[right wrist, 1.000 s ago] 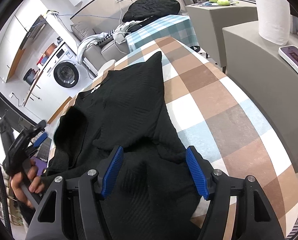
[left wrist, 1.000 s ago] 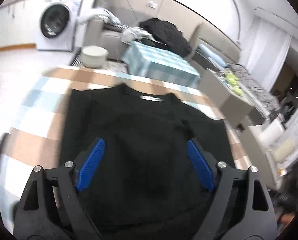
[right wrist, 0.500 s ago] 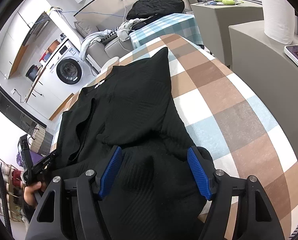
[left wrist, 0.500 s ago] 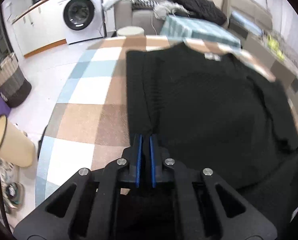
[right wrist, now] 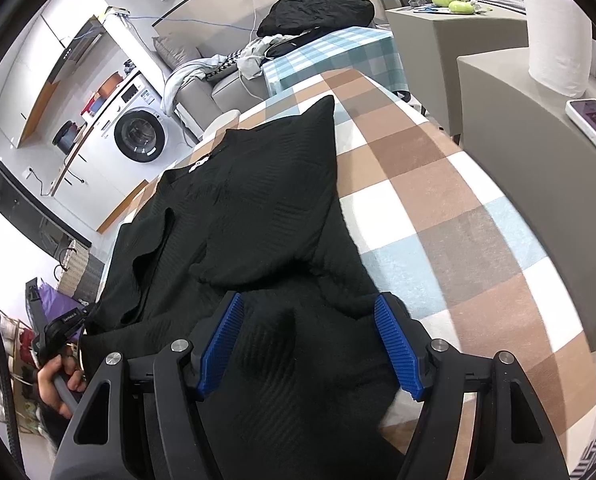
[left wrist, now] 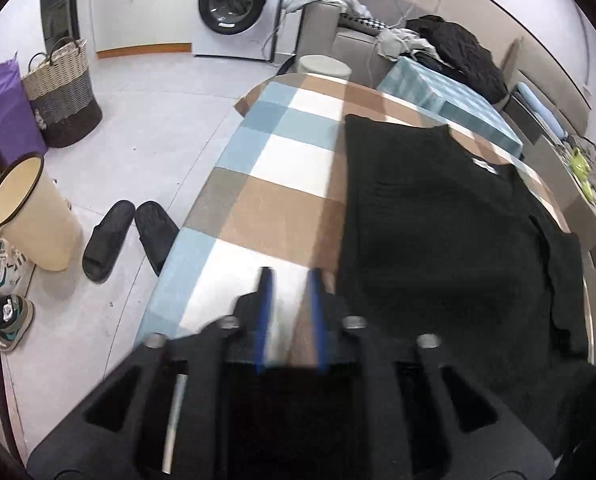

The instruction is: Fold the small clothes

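Black ribbed knit sweater (right wrist: 258,216) spread flat on checked brown, white and blue tablecloth (right wrist: 449,208), collar toward 11 o'clock. Left gripper (left wrist: 290,312) over bare cloth, jaws opening, nothing between. Right gripper (right wrist: 307,344) wide apart, straddling sweater hem, pads not pressing.

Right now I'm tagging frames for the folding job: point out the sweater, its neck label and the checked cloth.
sweater (right wrist: 266,200): right wrist view, on the folded-over front panel.
neck label (left wrist: 485,166): left wrist view, on the white tag at the collar.
checked cloth (left wrist: 274,208): left wrist view, on a bare brown square.
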